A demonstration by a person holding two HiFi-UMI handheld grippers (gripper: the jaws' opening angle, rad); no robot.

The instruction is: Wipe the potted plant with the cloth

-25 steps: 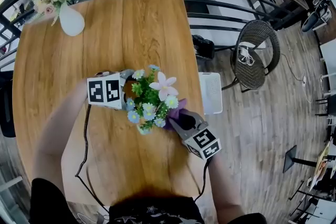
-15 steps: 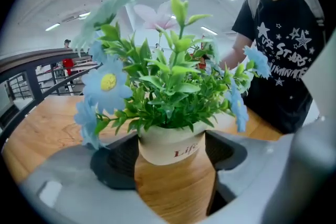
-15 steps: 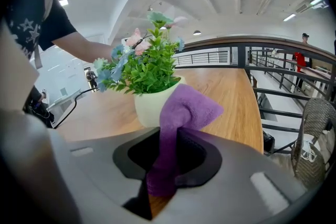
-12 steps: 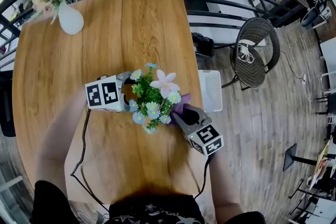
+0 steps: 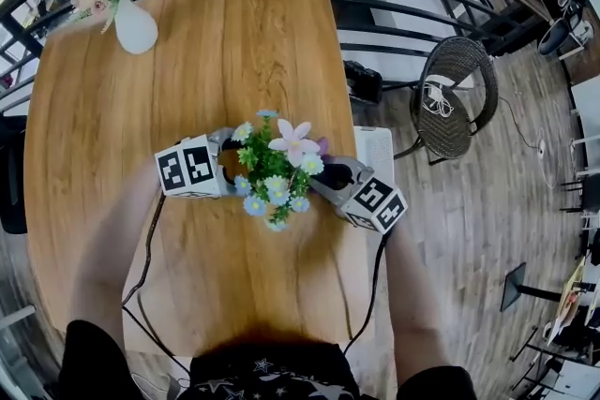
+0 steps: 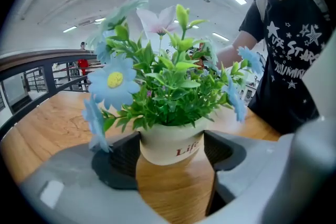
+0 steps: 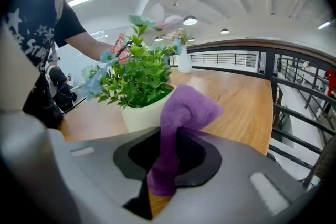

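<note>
looking steeply down at a wooden table (image 5: 187, 61). toward its right edge, upright: a small potted plant (image 5: 275, 173), green leaves with pale blue and pink flowers in a cream pot (image 6: 170, 144).

held from the left by the left gripper (image 5: 228, 166), both dark pads against the pot's sides just under the rim, having closed in a little further just now. no gap visible between pads and pot in the left gripper view.

flanked on the opposite side by the right gripper (image 5: 330, 175), pinched tight on a purple cloth (image 7: 181, 113), with a folded lobe of it sticking out past the jaws toward the plant.

key relation for the coming stroke: in the right gripper view, pot and foliage just ahead and slightly left of the cloth's tip, at about rim height. overlapping the pot's right edge there; touching or only just beside, impossible to tell. long axis of the plant vertical, stems fanning up and out, so probably better wiped along the pot's wall or up the leaves than pushed across. better placed for that work: the right, carrying the cloth. for the left, most likely the steadying hold, given a light-looking pot close to the table's edge.

farther back on the table, well apart: a white vase (image 5: 136, 28) of pink flowers.
</note>
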